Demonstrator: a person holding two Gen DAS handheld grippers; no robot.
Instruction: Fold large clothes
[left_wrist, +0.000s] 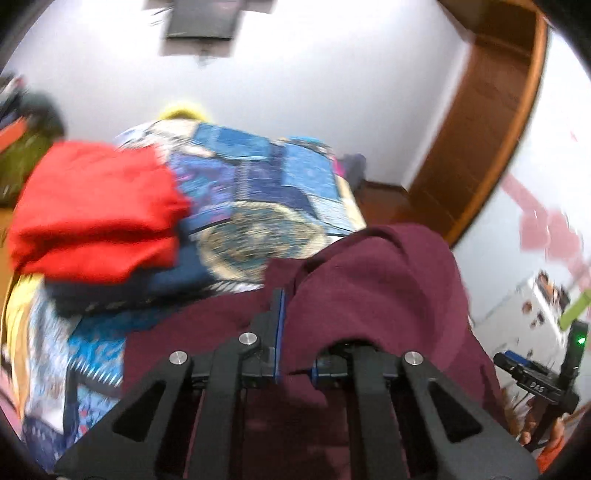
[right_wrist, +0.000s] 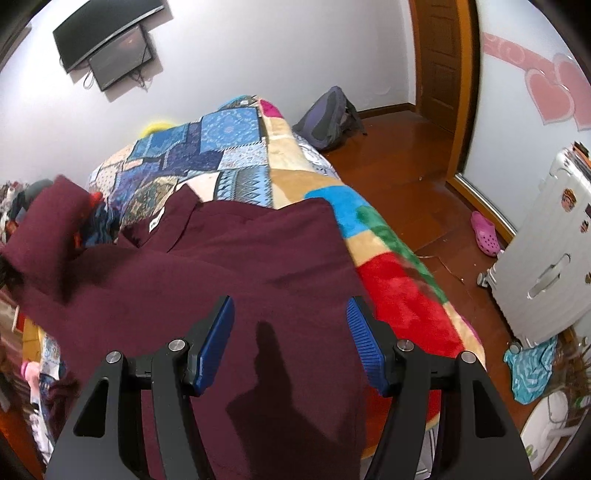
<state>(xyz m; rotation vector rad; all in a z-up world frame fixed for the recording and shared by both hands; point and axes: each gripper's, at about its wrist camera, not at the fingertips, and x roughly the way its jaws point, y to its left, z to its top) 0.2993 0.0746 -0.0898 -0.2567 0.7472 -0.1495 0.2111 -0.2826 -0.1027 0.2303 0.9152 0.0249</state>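
A large maroon shirt (right_wrist: 221, 266) lies spread on the patchwork bed cover (right_wrist: 221, 147), its collar and white label (right_wrist: 155, 220) toward the far side. My left gripper (left_wrist: 286, 317) is shut on a fold of the maroon shirt (left_wrist: 376, 288) and holds it raised, the cloth draping over the right finger. That lifted part shows at the left in the right wrist view. My right gripper (right_wrist: 290, 339) is open and empty, just above the shirt's near part. The right gripper also shows at the right edge of the left wrist view (left_wrist: 535, 376).
A folded red garment (left_wrist: 92, 210) sits on a dark blue one (left_wrist: 147, 288) on the bed's left. A backpack (right_wrist: 328, 118), a pink clog (right_wrist: 485, 234), a white suitcase (right_wrist: 546, 258) and a blue cloth (right_wrist: 532, 369) are on the wooden floor at right.
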